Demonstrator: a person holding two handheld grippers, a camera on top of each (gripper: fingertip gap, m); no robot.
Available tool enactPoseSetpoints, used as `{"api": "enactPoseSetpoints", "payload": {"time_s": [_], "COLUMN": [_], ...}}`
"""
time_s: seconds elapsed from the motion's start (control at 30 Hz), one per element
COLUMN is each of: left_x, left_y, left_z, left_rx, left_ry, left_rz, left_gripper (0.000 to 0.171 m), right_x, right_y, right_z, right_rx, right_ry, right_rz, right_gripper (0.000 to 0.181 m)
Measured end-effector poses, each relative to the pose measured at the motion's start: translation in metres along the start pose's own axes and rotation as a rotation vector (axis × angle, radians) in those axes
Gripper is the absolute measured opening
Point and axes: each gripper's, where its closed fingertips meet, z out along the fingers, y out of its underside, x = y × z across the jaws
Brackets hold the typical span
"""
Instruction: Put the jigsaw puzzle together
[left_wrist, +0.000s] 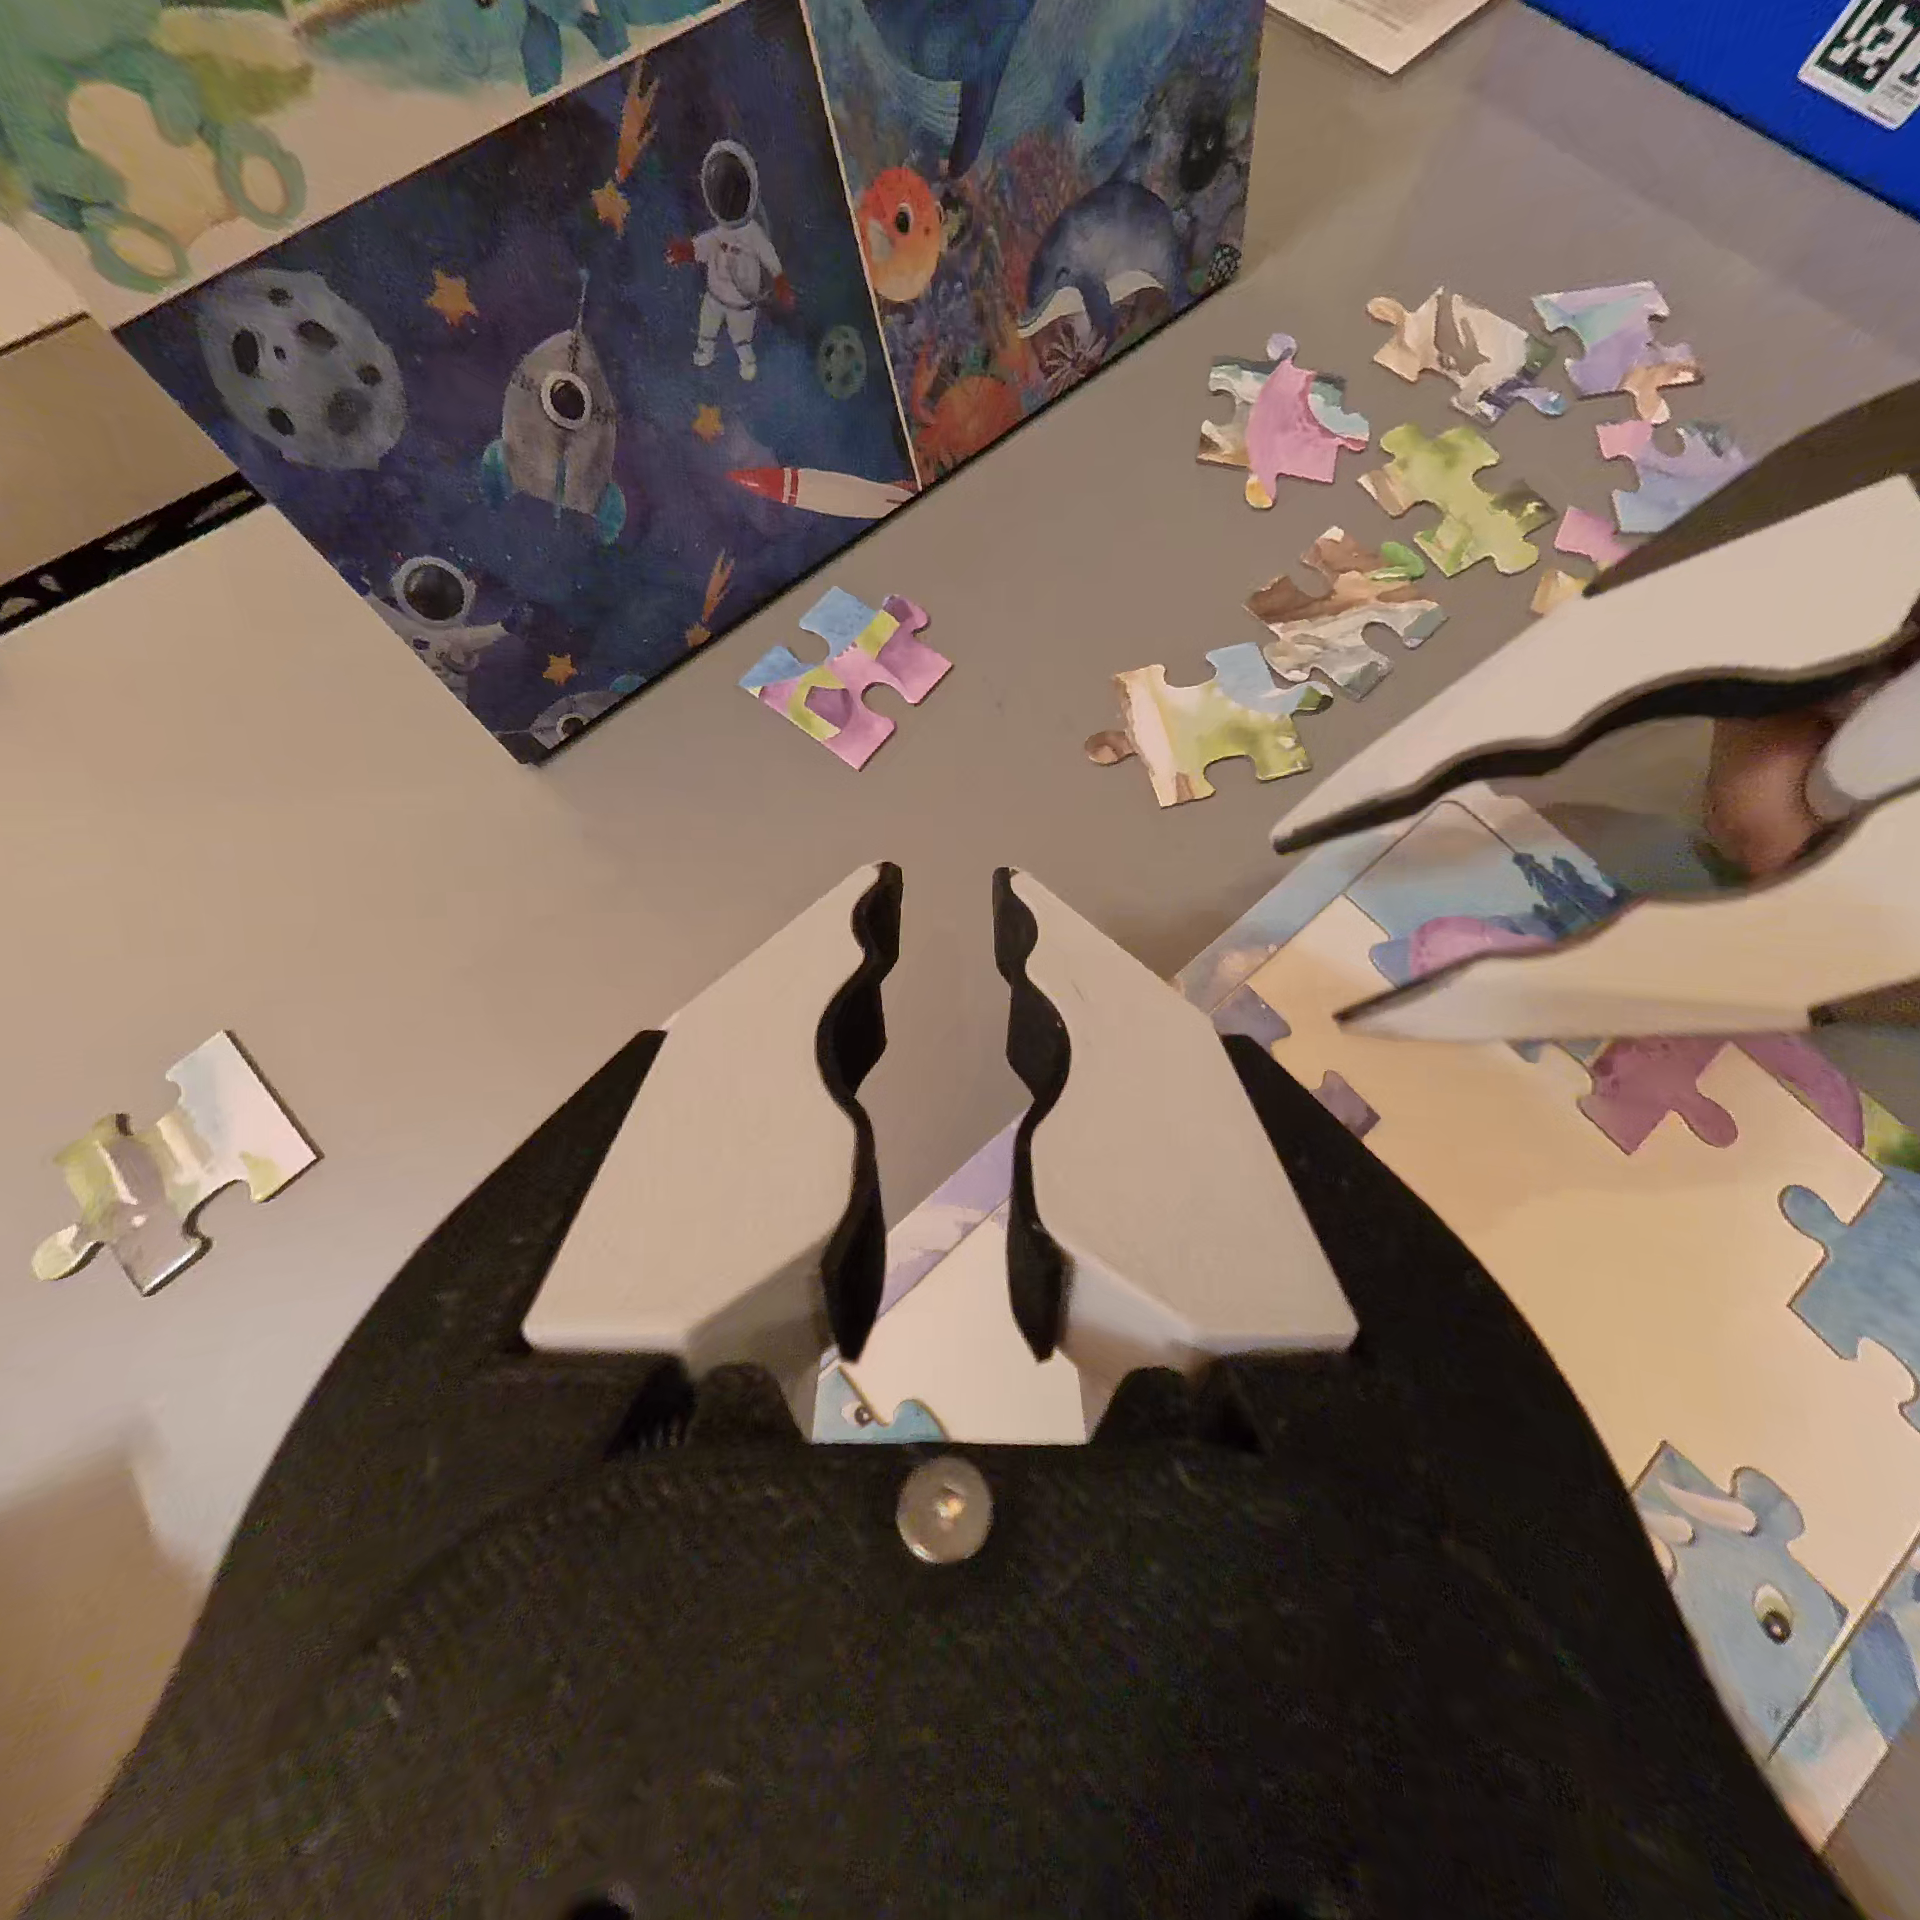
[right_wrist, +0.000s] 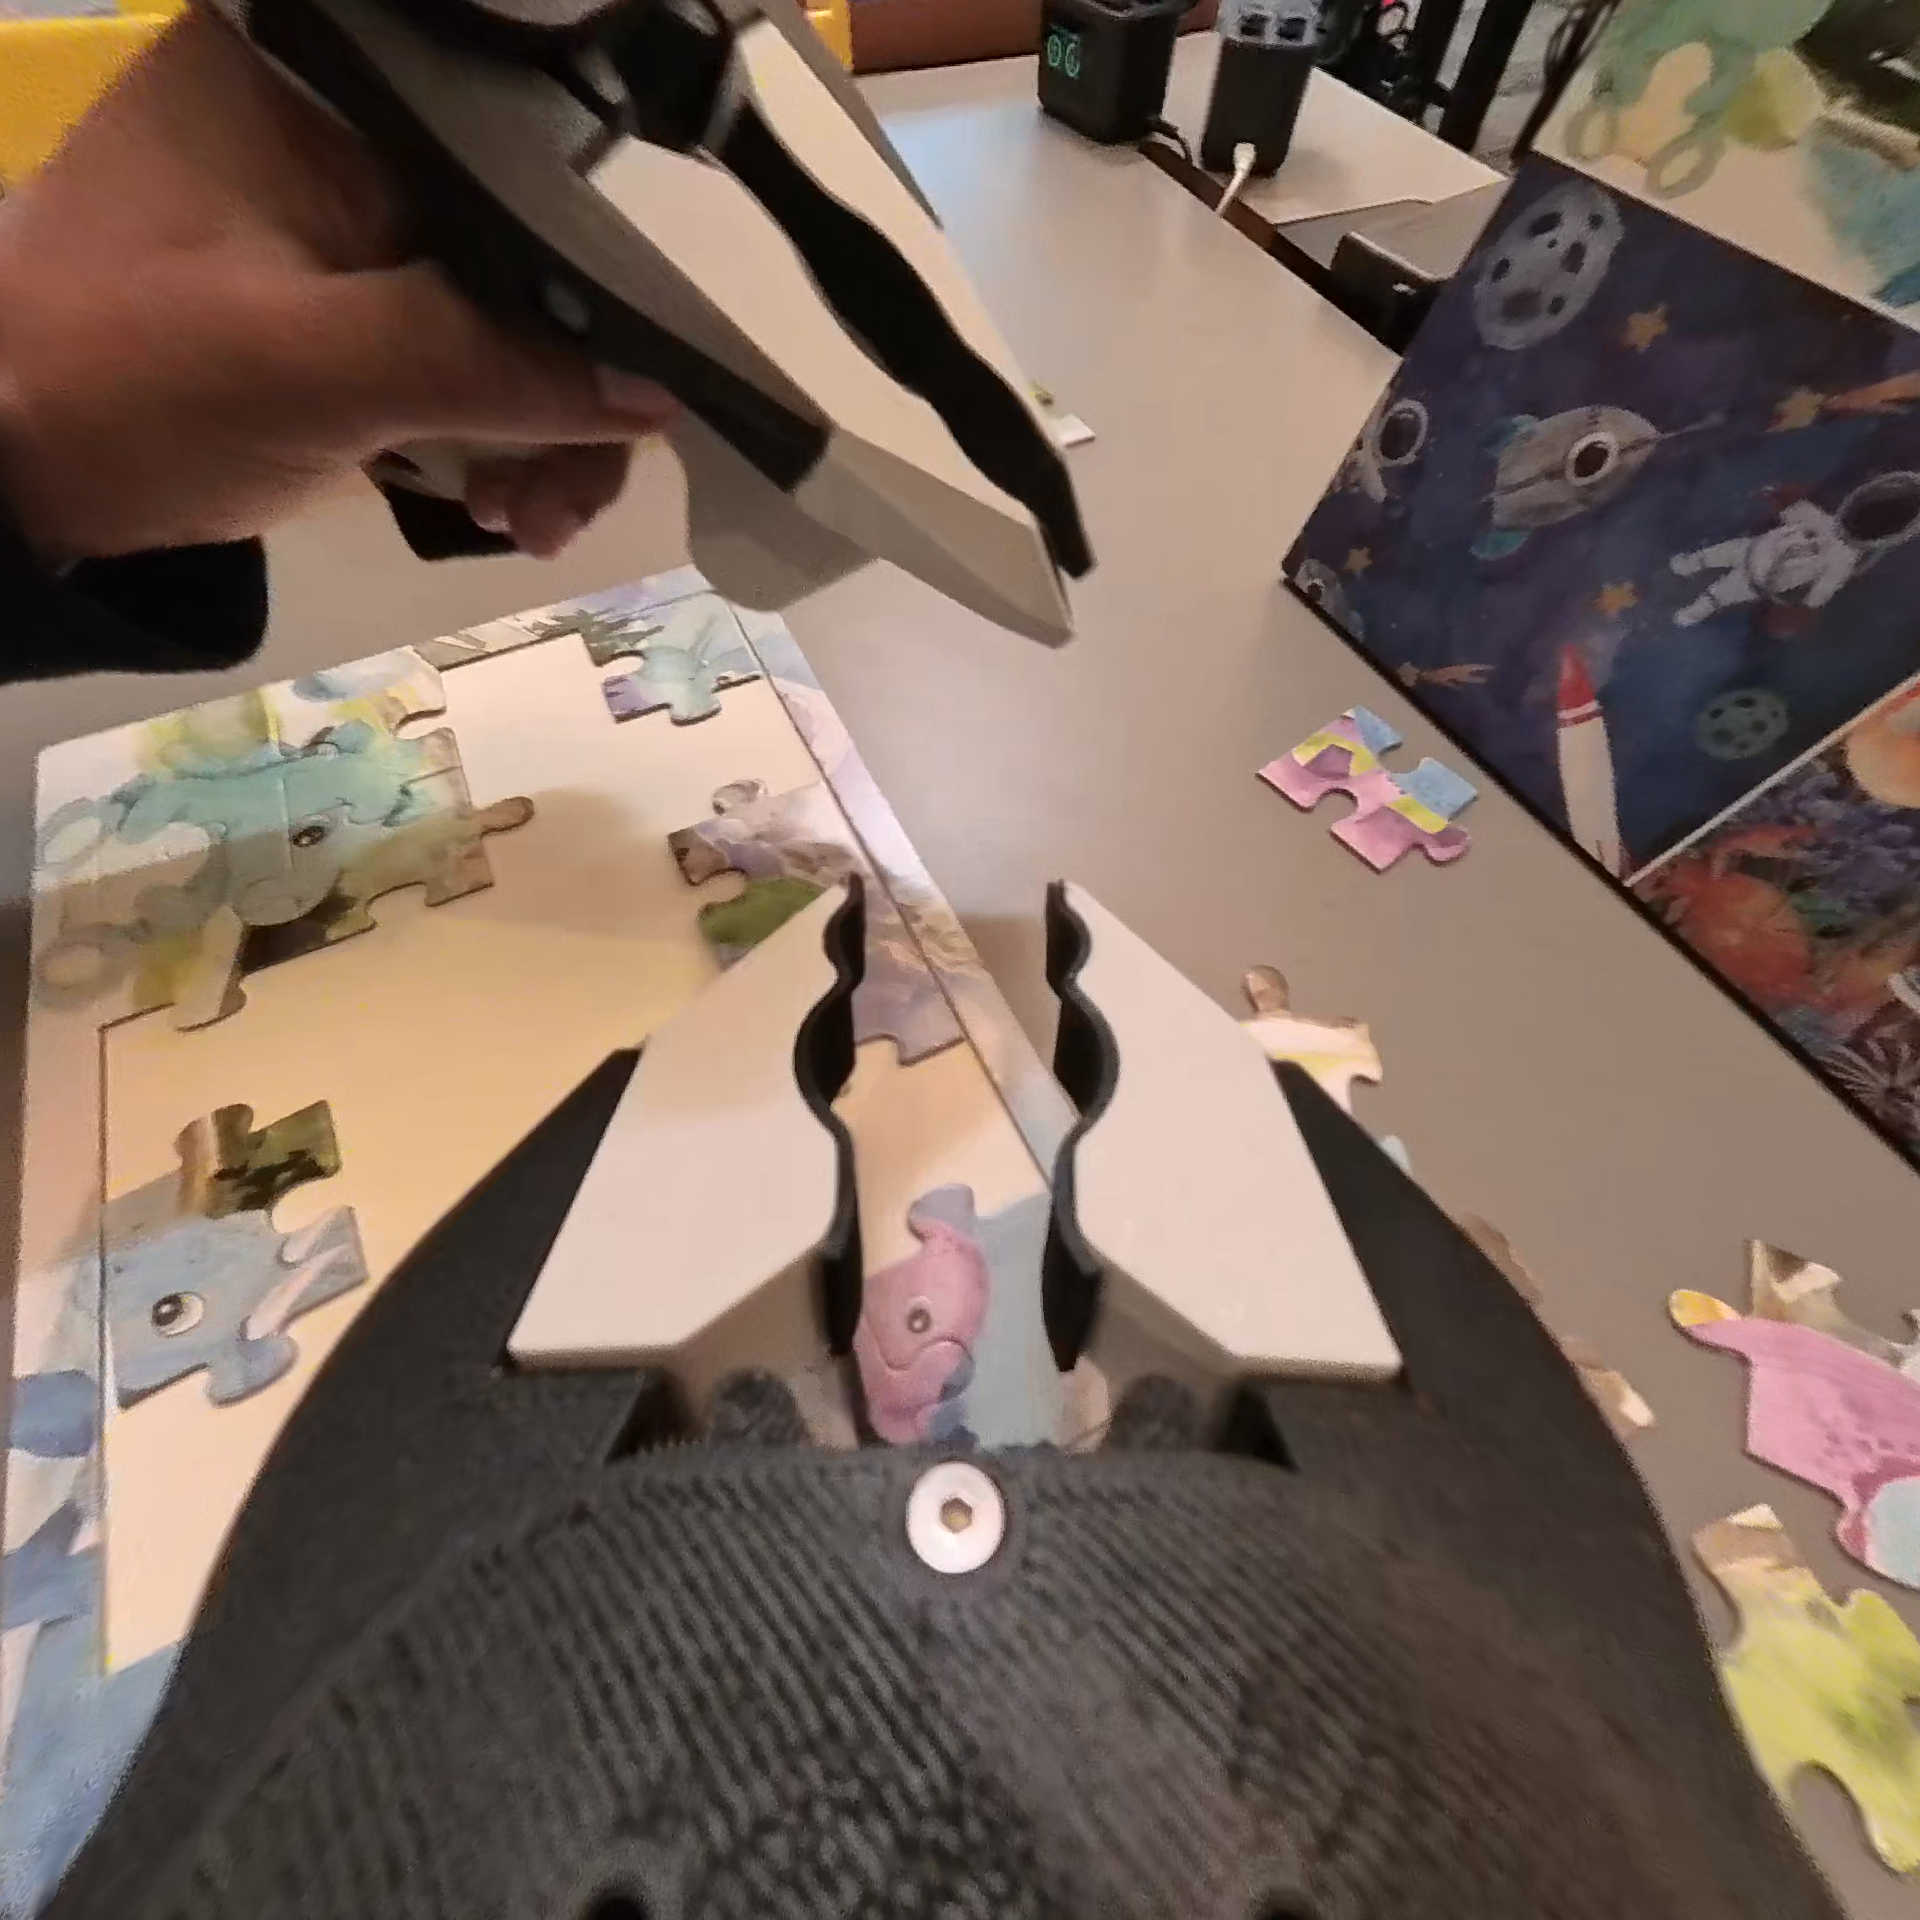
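Note:
The puzzle tray (right_wrist: 468, 1039) lies on the grey table with several pieces set in it: a teal dinosaur group (right_wrist: 260, 842), a blue animal piece (right_wrist: 208, 1309) and a pink whale piece (right_wrist: 925, 1309). It also shows in the left wrist view (left_wrist: 1455, 1195). My right gripper (right_wrist: 956, 899) is open and empty, over the tray's right edge. My left gripper (left_wrist: 945, 878) is open a little and empty, above the table just beyond the tray's corner. Loose pieces lie on the table: a pink and blue one (left_wrist: 847, 675), one at the left (left_wrist: 171, 1164), and a cluster (left_wrist: 1444, 499).
A puzzle box with a space picture (left_wrist: 540, 416) stands behind the loose pieces. Two black devices (right_wrist: 1112, 62) stand at the table's far side. A blue object with a square marker (left_wrist: 1766, 104) and a paper sheet (left_wrist: 1382, 21) lie at the far right. The tips of one gripper are about 7 cm away from the tips of the other.

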Motion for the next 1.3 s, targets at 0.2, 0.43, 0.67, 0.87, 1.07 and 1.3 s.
{"api": "enactPoseSetpoints", "payload": {"time_s": [0.2,0.43,0.67,0.87,1.07,1.3], "left_x": [0.005,0.009,0.004,0.010,0.016,0.021], "left_y": [-0.005,-0.009,-0.004,-0.002,-0.008,-0.009], "left_z": [0.008,0.005,-0.006,0.000,0.001,-0.001], "left_rx": [0.005,0.022,0.027,0.033,0.037,0.047], "left_ry": [0.008,0.055,0.043,0.071,0.075,0.079], "left_rz": [-0.010,-0.031,-0.054,-0.074,-0.049,-0.040], "left_gripper": [0.015,0.020,0.020,0.020,0.021,0.021], "right_x": [-0.010,-0.007,0.004,0.005,0.004,0.000], "right_y": [-0.008,-0.004,-0.010,-0.011,-0.010,-0.008], "right_z": [-0.001,0.002,-0.006,-0.007,-0.005,-0.002], "right_rx": [0.022,0.048,0.101,0.122,0.113,0.101], "right_ry": [-0.024,-0.049,-0.049,-0.066,-0.063,-0.060], "right_rz": [-0.005,0.042,0.109,0.140,0.125,0.100], "right_gripper": [0.033,0.031,0.029,0.028,0.028,0.027]}}
